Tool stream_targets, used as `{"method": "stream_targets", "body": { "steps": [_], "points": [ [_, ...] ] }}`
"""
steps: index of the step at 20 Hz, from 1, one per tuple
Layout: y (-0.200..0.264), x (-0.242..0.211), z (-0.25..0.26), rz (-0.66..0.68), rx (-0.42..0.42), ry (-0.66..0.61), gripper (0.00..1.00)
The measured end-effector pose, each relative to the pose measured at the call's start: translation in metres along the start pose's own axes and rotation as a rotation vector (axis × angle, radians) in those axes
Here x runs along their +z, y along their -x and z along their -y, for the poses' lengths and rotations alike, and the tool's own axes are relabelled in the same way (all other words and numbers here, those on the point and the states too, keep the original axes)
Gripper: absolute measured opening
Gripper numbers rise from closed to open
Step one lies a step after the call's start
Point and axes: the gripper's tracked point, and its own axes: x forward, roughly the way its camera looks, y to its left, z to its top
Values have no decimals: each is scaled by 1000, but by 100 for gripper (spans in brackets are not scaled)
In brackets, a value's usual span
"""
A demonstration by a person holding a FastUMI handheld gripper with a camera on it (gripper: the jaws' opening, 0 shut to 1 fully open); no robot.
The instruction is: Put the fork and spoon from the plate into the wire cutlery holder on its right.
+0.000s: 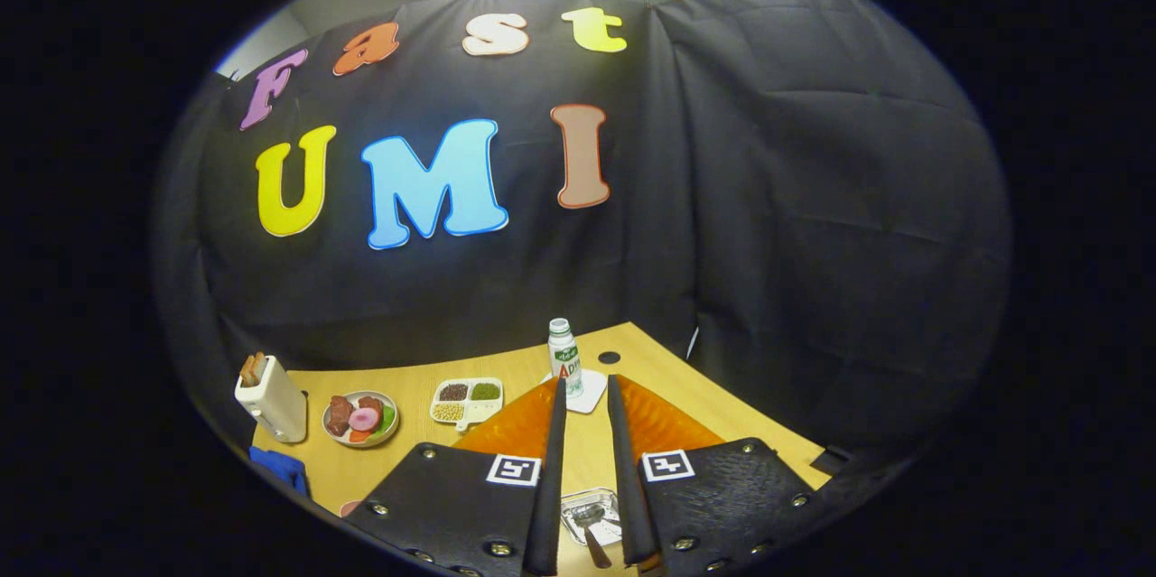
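Observation:
My gripper (pixel 587 383) is held high above a wooden table (pixel 704 414), its two fingers a narrow gap apart with nothing between them. Down in that gap, close under the fingers' base, lies a small shiny square plate (pixel 578 502). A spoon (pixel 589 523) rests on it, bowl away from me and handle pointing back toward me. The fingers hide the plate's sides.
Just beyond the fingertips a small white bottle (pixel 564 357) stands on a white coaster (pixel 591 398). Farther left are a divided white tray of beans (pixel 467 402), a plate of toy food (pixel 361 419), a white toaster (pixel 271 401) and a blue cloth (pixel 280 469).

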Motion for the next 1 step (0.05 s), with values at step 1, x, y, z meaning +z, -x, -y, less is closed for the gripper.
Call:
{"method": "stream_targets", "body": {
  "steps": [1],
  "points": [
    [2, 5, 1, 20, -8, 11, 27]
  ]
}}
